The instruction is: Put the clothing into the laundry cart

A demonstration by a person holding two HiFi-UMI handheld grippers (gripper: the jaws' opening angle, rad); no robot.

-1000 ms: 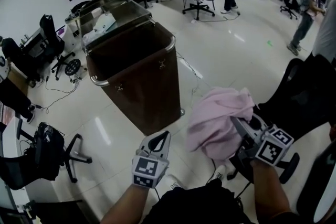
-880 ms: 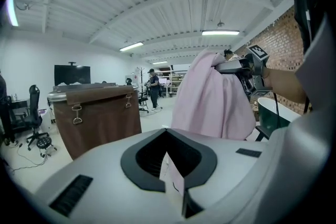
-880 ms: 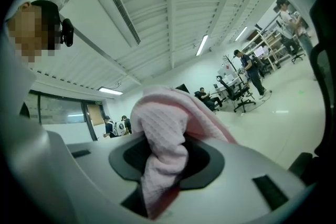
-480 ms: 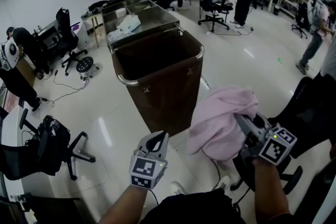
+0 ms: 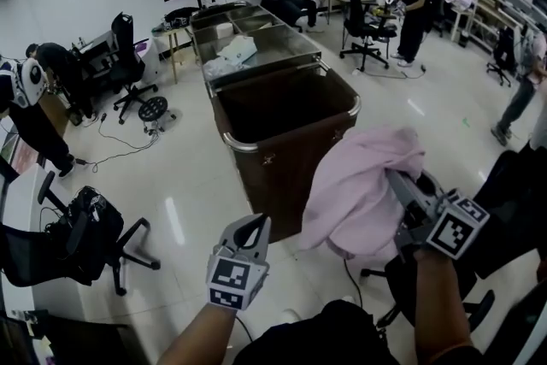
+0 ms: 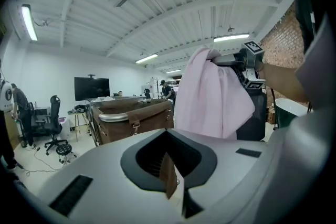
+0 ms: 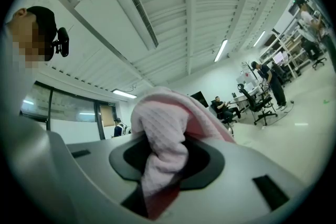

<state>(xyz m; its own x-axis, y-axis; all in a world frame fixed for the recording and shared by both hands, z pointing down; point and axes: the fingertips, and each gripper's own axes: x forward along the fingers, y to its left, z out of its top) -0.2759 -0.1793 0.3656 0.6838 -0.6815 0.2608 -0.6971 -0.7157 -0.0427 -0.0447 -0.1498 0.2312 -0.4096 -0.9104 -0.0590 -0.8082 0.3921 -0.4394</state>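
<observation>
The laundry cart (image 5: 286, 137), brown with a chrome rim, stands open in the middle of the head view and shows as well in the left gripper view (image 6: 134, 120). A pink garment (image 5: 359, 188) hangs bunched from my right gripper (image 5: 397, 182), just to the right of the cart's near corner and about level with its rim. That gripper's jaws are shut on the cloth (image 7: 160, 149), which spills out over them. My left gripper (image 5: 255, 226) is held low in front of the cart, shut, with nothing in it (image 6: 169, 178).
Steel-topped carts (image 5: 252, 34) stand behind the laundry cart. Black office chairs are at the left (image 5: 85, 235) and right (image 5: 513, 184). Several people sit or stand by desks at the back, one at the left edge (image 5: 30, 98). Cables lie on the floor (image 5: 120, 141).
The cart has come closer and more central in the head view. My right gripper has lifted the pink garment up and toward the cart's rim. The left gripper has barely moved.
</observation>
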